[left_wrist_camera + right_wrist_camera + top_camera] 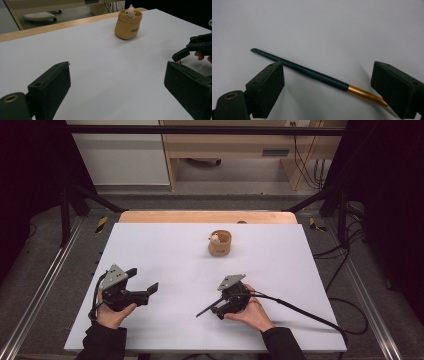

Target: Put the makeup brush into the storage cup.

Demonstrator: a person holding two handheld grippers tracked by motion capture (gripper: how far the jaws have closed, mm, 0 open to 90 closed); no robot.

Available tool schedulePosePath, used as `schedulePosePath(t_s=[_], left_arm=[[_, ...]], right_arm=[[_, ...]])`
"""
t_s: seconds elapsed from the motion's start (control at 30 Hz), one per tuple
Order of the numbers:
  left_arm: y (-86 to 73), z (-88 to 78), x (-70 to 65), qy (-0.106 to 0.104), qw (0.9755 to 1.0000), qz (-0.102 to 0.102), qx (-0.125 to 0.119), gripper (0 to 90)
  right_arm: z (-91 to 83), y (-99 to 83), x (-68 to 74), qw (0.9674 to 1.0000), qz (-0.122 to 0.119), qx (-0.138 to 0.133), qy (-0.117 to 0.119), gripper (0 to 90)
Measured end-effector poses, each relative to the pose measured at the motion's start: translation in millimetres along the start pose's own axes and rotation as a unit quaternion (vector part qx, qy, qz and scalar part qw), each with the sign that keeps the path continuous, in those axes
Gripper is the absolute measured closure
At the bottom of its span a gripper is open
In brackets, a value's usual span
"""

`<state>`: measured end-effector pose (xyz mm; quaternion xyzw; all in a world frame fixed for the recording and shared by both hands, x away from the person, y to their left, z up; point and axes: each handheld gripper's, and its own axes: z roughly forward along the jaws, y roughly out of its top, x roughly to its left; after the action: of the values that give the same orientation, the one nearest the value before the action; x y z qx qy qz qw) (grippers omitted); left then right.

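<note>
A slim dark brush [312,72] with a gold ferrule lies flat on the white table [165,245]. My right gripper [328,67] hangs low over it, its jaws open on either side, and the pads do not press on the brush. In the high view the brush handle [206,310] sticks out to the left of the right gripper [220,307]. My left gripper [145,279] is held at the table's left, open and empty [117,68]. A tan pouch [220,244] [128,25] with a small pale figure [130,12] in it stands upright toward the far middle.
The table's wooden far edge [200,216] borders a black frame and shelving beyond. A black cable [300,310] trails right from the right gripper. The right gripper's jaws [192,48] show at the right edge of the left gripper view.
</note>
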<state>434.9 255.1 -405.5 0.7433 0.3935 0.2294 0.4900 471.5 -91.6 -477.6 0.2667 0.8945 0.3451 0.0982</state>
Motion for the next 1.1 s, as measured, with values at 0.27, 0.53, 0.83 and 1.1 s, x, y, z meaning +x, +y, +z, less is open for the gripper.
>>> schedulePosePath(t_s=[0.27, 0.53, 0.83, 1.1], left_arm=[[0.1, -0.7, 0.2, 0.001, 1.0, -0.001, -0.001, 6.5], [-0.3, -1.3, 0.6, 0.003, 1.0, 0.001, 0.0, 6.5], [-0.3, -1.5, 0.4, 0.003, 1.0, 0.001, 0.0, 6.6], [-0.4, -1.6, 0.5, 0.002, 1.0, 0.001, 0.0, 6.6]], right_arm=[[1.2, -1.8, 3.0, 1.0, -0.005, 0.005, -0.001, 19.0], [-4.2, -3.0, 8.9, 0.9999, -0.016, 0.005, 0.001, 36.6], [-9.5, -3.0, 9.8, 0.9998, -0.011, 0.015, 0.0, 55.3], [-12.3, -3.2, 11.2, 0.9997, -0.008, 0.023, -0.006, 67.1]])
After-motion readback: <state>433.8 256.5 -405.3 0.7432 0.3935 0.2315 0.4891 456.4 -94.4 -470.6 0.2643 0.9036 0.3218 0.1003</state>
